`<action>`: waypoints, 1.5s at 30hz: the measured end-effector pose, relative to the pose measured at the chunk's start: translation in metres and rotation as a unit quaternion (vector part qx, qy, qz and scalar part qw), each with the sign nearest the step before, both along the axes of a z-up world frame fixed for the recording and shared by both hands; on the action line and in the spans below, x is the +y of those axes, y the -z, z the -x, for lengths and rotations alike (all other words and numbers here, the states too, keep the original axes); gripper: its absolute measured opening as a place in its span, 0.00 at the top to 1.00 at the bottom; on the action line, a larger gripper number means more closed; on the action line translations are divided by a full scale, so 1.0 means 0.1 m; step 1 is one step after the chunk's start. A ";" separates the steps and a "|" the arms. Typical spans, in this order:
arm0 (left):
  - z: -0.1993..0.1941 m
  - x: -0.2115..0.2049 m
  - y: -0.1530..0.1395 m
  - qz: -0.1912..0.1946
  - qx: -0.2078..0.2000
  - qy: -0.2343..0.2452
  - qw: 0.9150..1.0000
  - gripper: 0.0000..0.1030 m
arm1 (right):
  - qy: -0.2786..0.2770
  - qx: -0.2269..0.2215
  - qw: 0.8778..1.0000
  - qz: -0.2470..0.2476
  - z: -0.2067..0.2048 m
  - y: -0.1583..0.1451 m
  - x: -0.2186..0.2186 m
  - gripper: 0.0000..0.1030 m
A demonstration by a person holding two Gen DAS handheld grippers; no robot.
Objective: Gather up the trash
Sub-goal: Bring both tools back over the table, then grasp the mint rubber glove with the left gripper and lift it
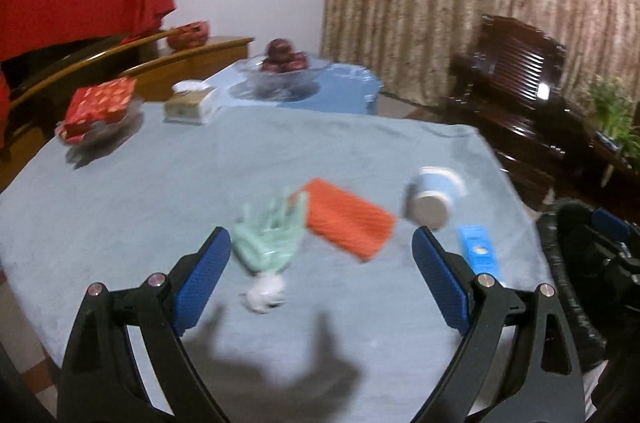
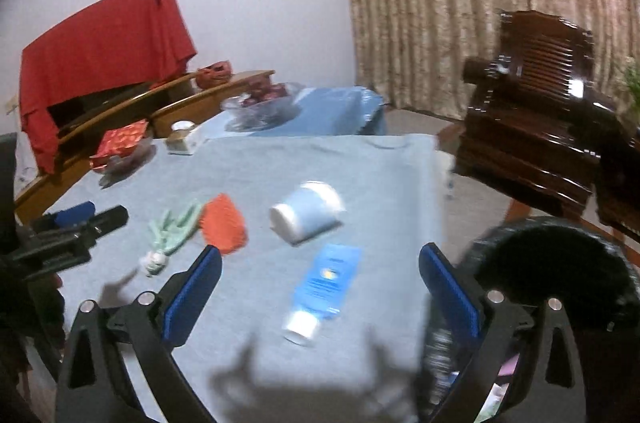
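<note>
Left wrist view shows my left tongs (image 1: 322, 243) spread wide and empty over the bench (image 1: 160, 183), lined up on the green bag (image 1: 270, 237). My right tongs (image 2: 320, 259), also wide, frame the blue tube (image 2: 324, 287) beside the bin (image 2: 560, 263).

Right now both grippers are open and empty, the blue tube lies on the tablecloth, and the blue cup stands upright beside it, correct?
Not quite: the blue cup lies tipped on its side, as the right wrist view shows. The rest holds: the left gripper and right gripper are open and empty, and the blue tube lies on the tablecloth.
</note>
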State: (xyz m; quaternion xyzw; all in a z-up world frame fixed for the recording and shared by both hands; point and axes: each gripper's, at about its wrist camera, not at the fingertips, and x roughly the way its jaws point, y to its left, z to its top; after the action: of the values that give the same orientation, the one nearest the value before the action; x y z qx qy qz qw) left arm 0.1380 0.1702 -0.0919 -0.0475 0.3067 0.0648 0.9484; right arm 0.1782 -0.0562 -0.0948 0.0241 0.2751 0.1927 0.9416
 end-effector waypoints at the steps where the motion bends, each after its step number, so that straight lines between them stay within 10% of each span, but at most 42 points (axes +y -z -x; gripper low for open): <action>1: -0.01 0.08 0.05 0.000 0.004 -0.008 1.000 0.13 | -0.006 0.000 1.000 -0.001 -0.03 0.02 0.09 0.06; 32: -0.92 0.60 1.04 0.032 0.119 -0.038 0.992 0.14 | -0.042 0.064 0.996 0.047 -0.67 0.74 0.98 0.11; 40: -0.95 0.65 1.06 0.054 0.121 -0.023 0.991 0.65 | -0.046 0.062 0.996 0.043 -0.69 0.72 1.04 0.12; 45: -0.87 0.74 1.00 0.073 0.108 -0.036 0.991 0.78 | -0.063 0.057 0.996 0.039 -0.68 0.67 1.15 0.13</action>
State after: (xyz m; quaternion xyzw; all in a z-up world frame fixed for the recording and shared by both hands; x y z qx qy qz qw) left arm 0.2247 0.2442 -0.1920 -0.1204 0.4092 0.0814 0.9008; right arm 0.2462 0.0589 -0.1621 -0.0188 0.3362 0.2390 0.9108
